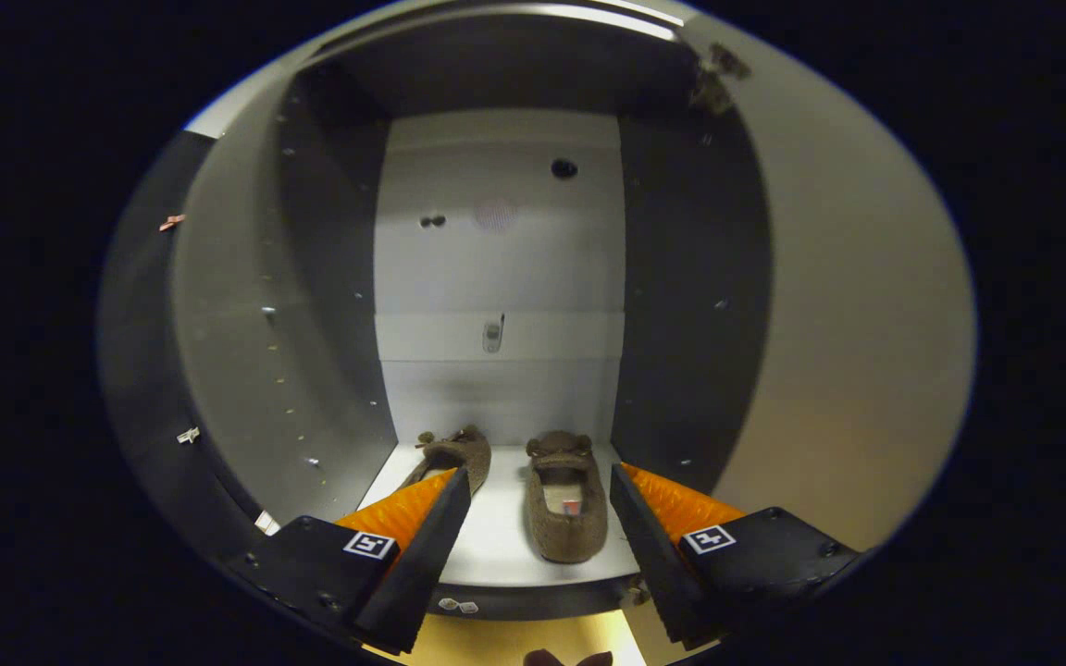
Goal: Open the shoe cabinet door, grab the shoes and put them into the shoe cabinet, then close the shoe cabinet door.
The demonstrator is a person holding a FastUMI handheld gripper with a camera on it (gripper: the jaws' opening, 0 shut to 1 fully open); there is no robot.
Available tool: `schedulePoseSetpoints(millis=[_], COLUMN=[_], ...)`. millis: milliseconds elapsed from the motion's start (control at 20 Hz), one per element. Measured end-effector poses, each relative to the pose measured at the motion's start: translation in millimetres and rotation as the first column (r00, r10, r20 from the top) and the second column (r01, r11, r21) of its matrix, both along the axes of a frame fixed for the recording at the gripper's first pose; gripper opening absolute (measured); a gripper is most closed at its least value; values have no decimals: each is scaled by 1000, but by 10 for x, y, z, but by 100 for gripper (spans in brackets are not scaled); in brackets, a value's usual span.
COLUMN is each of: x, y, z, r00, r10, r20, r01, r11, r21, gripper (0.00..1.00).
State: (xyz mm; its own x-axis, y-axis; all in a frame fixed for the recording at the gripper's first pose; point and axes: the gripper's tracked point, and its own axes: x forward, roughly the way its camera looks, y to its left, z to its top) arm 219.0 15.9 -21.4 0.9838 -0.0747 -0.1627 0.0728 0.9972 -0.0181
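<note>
While the tongs (540, 518) are hanging spread apart and gripping nothing at the bottom of the frame, both shoes (566, 507) are already lying side by side on the floor of the cabinet (496, 259), low in the centre, one between the fingers and the other partly hidden behind the left finger. Judging by their fuzzy, slouching uppers, they are looking soft, light and easily squashed, so pinching the heel rim would be suiting them best. Nothing else is sitting inside, and the door (857, 305) is standing open at the right.

- Your shoe cabinet (329, 305) stands open, grey inside with a pale back panel.
- Two brown, fuzzy shoes (566, 504) lie on its bottom shelf, toes pointing far: the right one fully visible, the left shoe (459, 453) partly hidden.
</note>
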Motion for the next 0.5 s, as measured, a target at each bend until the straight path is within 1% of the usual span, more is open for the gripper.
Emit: schedulePoseSetpoints(millis=[150, 200, 250, 500], x=[-616, -844, -1028, -1787], y=[38, 77, 60, -22], z=[303, 398, 444, 658], r00=[996, 995, 995, 989], r10=[12, 25, 20, 25], r20=[83, 97, 103, 144], r01=[-10, -23, -17, -22], r11=[1000, 999, 999, 1000], r21=[-24, -24, -29, -23], gripper=[97, 97, 97, 98])
